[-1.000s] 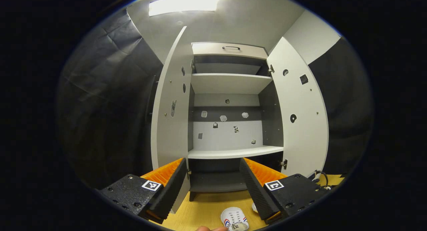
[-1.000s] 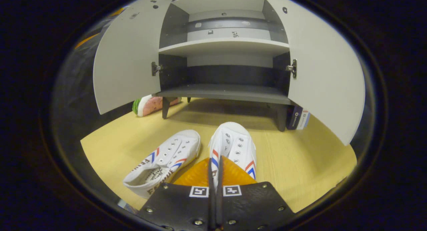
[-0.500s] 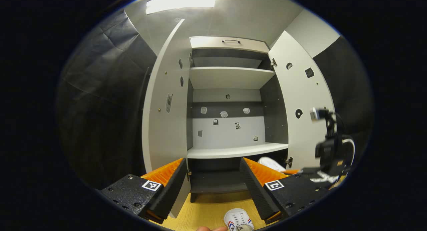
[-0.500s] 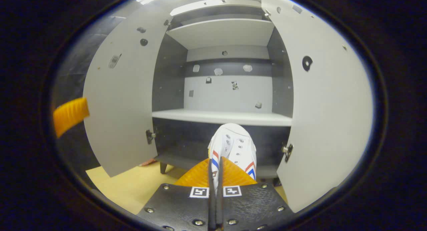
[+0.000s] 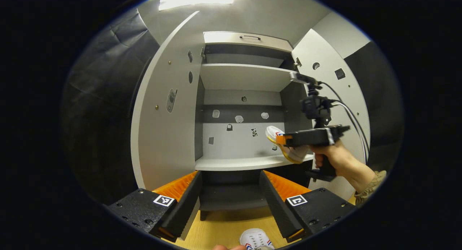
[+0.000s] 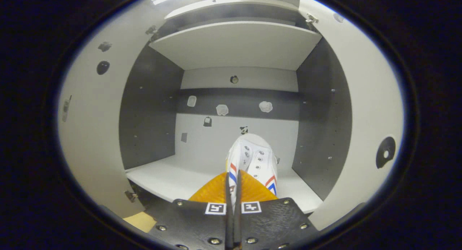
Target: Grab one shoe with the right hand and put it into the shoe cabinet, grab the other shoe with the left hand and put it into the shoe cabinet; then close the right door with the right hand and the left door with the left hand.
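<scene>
While your right gripper [image 6: 232,192] pinches the shoe [image 6: 252,159] just ahead above the cabinet [image 6: 238,44] shelf [image 6: 169,177], lower it flat before releasing; your left gripper [image 5: 231,192] hangs spread.

right gripper [image 5: 279,138] raised, carried shoe [image 6: 252,159] now over middle shelf [image 6: 169,177]
</scene>
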A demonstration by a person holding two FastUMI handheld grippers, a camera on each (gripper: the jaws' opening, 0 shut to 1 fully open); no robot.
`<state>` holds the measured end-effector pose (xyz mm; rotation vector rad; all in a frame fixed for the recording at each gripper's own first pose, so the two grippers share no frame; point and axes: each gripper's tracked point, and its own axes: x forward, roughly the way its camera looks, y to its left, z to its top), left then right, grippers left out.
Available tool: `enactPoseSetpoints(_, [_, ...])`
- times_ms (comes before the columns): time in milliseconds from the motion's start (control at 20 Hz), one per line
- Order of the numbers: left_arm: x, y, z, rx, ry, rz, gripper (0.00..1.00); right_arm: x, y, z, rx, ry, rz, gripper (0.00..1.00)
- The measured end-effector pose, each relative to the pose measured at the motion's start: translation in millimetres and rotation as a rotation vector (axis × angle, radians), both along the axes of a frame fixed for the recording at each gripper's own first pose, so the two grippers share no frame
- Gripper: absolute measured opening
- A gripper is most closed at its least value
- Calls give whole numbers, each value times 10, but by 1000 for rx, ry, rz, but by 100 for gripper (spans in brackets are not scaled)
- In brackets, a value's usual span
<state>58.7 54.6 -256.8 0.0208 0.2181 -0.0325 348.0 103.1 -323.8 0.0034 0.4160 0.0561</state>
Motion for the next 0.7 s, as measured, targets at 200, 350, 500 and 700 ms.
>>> enactPoseSetpoints(200, [9,52,-69,-9,16,13,97,414,29,-395,-22,76,-3,1])
enactPoseSetpoints(350, [6,75,-105,-7,21,17,97,485,45,-552,-21,120,-6,1])
enactPoseSetpoints(500, [7,59,-144,-13,34,17,97,484,-29,-525,-50,104,-11,11])
enactPoseSetpoints(700, [5,-7,-304,-23,65,0,97,447,-130,-180,-67,10,-40,25])
